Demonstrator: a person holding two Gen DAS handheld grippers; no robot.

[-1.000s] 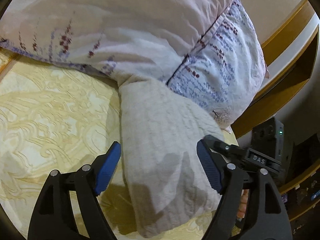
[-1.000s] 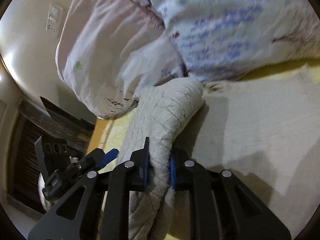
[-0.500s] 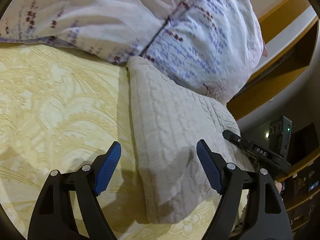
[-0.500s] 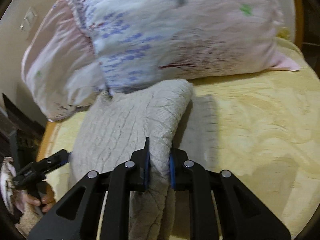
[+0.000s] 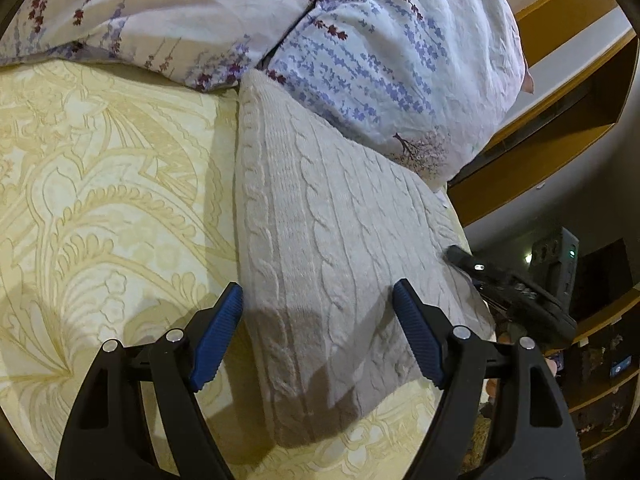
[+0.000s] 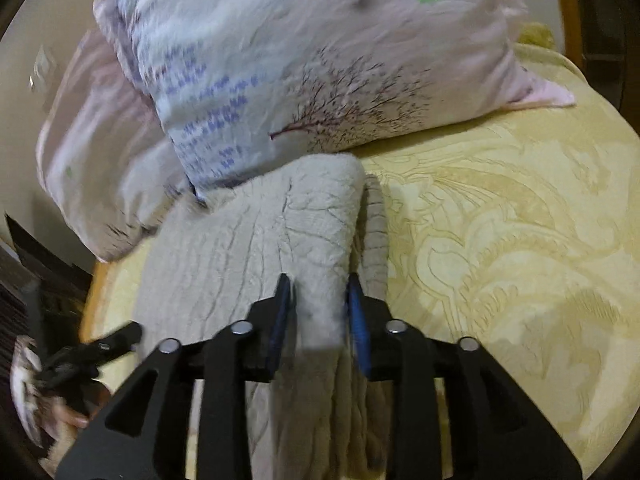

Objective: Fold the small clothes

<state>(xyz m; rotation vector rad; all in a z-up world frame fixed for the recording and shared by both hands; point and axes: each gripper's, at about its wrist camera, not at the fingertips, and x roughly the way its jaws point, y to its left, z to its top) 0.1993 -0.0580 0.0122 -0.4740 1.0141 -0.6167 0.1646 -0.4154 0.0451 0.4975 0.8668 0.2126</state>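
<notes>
My right tongs are opening w/ the sweater fold between them; left tongs gape, empty, over it. Sweater's on the bedspread against the pillows. Risk: fold springs back b/c knit's thick.

The cream cable-knit garment lies folded flat on the yellow patterned bed, its far end touching the floral pillows, one edge doubled up.
</notes>
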